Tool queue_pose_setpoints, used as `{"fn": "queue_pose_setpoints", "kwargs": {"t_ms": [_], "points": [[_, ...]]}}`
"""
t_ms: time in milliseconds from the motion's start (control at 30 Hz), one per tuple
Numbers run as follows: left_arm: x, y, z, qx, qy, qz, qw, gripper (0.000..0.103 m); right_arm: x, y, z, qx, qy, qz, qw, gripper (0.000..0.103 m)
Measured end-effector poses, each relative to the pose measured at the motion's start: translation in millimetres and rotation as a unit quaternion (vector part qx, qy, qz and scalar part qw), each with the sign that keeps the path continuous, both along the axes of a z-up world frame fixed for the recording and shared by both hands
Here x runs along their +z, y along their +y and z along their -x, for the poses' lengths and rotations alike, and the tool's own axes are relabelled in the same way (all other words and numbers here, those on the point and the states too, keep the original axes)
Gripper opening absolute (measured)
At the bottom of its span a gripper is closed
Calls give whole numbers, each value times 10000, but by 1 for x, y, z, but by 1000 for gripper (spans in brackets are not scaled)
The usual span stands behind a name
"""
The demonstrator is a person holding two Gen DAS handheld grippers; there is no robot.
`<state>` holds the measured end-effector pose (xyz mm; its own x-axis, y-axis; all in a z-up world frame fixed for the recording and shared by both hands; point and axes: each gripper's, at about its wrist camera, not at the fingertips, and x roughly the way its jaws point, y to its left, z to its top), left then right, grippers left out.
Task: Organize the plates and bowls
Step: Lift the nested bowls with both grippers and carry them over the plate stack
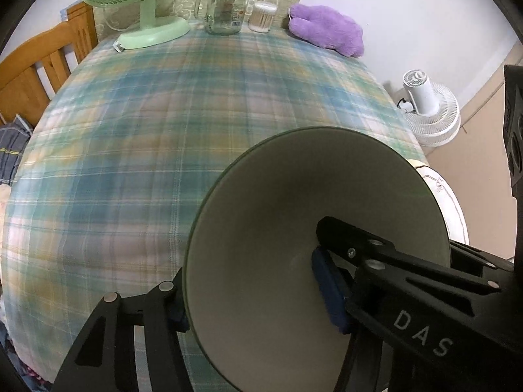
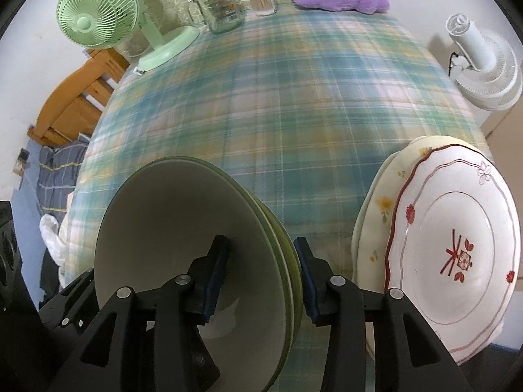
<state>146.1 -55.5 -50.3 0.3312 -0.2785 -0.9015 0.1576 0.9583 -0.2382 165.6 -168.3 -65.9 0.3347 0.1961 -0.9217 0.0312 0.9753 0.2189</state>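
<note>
A green bowl [image 1: 294, 222] with a pale inside fills the lower middle of the left wrist view. My left gripper [image 1: 251, 290] is shut on its rim, one finger inside and one outside. In the right wrist view, green bowls [image 2: 183, 228] sit nested at lower left. My right gripper [image 2: 261, 277] straddles their right wall, one pad [image 2: 215, 271] inside and one outside, with a small gap showing. A stack of plates [image 2: 451, 245], white with red flowers on top, lies at the right. Its edge also shows in the left wrist view [image 1: 447, 196].
A plaid cloth [image 1: 163, 130] covers the table. At the far edge stand a green desk fan [image 1: 137, 6], a glass jar [image 1: 225, 6], a cotton swab box [image 1: 261, 16] and a purple plush [image 1: 327, 29]. A wooden chair [image 1: 42, 65] is at left, a white fan [image 1: 428, 107] on the floor right.
</note>
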Motion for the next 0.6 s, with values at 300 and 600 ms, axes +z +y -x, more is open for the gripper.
{"fn": "queue_pose_setpoints", "kwargs": {"t_ms": [300,600], "points": [[5,8,7,-248,206,54,9995,60,5,7,11,-275,155,131,9994,45],[35,14,10,-474,-19,88,9988,59,38,14,23,-541,-94,201,9983,45]]}}
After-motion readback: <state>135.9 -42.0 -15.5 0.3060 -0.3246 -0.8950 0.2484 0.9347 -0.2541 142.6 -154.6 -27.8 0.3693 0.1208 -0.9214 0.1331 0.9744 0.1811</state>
